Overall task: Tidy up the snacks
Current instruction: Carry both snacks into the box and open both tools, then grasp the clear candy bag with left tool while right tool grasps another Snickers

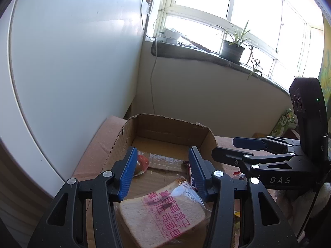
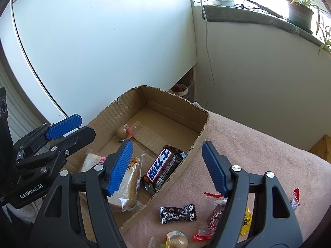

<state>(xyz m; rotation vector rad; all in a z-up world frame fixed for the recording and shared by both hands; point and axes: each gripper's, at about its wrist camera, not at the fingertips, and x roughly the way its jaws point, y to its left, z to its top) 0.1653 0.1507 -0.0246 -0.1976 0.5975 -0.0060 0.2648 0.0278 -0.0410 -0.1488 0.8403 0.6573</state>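
Note:
An open cardboard box (image 1: 165,122) (image 2: 175,99) stands on a pink cloth. Inside lie a wrapped bread slice (image 1: 163,212) (image 2: 128,188), a dark chocolate bar (image 2: 163,169) against the right wall, and a small round snack in a red wrapper (image 1: 142,163) (image 2: 122,133). My left gripper (image 1: 162,171) (image 2: 72,132) hovers open over the bread, holding nothing. My right gripper (image 2: 166,159) (image 1: 235,147) is open above the box's right wall and the chocolate bar, with nothing held. Loose snacks lie outside: a black candy (image 2: 177,214), a red-wrapped piece (image 2: 215,215), a yellow packet (image 2: 247,221).
The pink cloth (image 2: 258,148) stretches to the right of the box. A white panel (image 2: 103,41) rises close behind the box at the left. A windowsill with a potted plant (image 1: 231,50) and a hanging cable (image 2: 209,51) lies beyond.

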